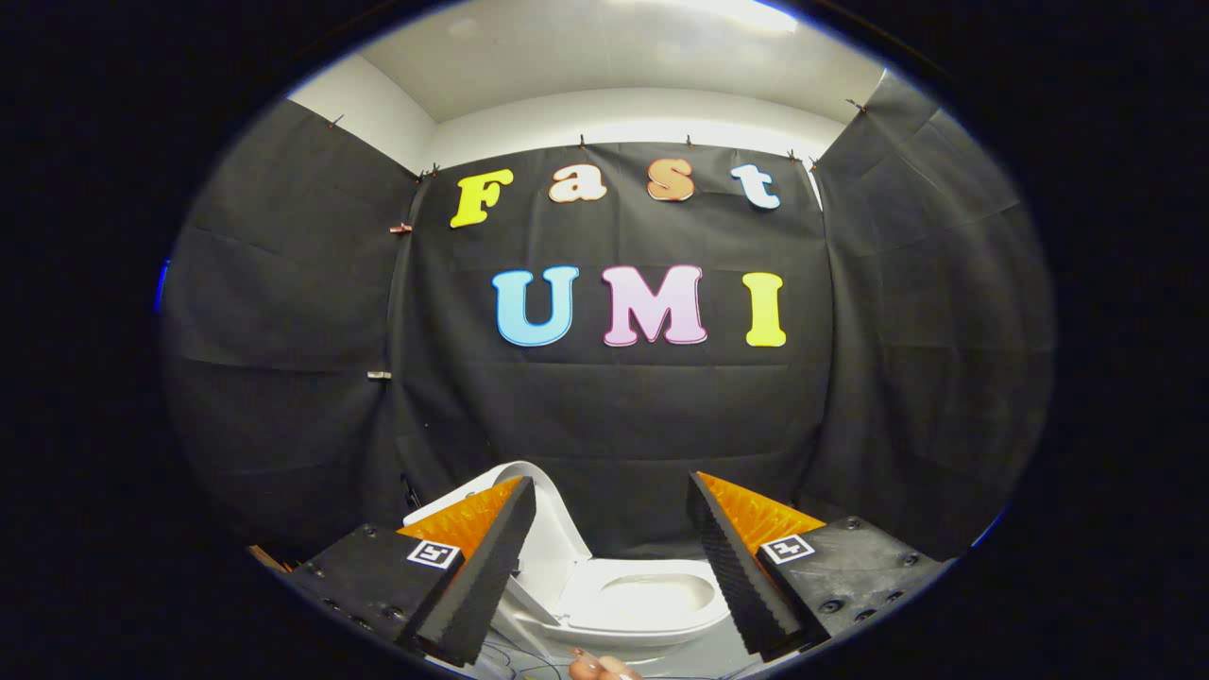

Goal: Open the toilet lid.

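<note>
Jaws wide, empty — toilet lid (pixel 543 515) up

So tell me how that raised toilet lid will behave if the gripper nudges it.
The toilet lid looks like rigid, glossy plastic, so probably stiff and slippery. It stands raised beside the bowl, seemingly hinged, so it would likely swing, not slide. The gripper is open, holding nothing.

I see the toilet bowl (pixel 652 600) between and just beyond my gripper (pixel 612 567) fingers, which stand wide apart, touching nothing. The toilet lid (pixel 548 529) stands raised left of the bowl, behind my left finger. Booth wall hangs behind both.
</note>
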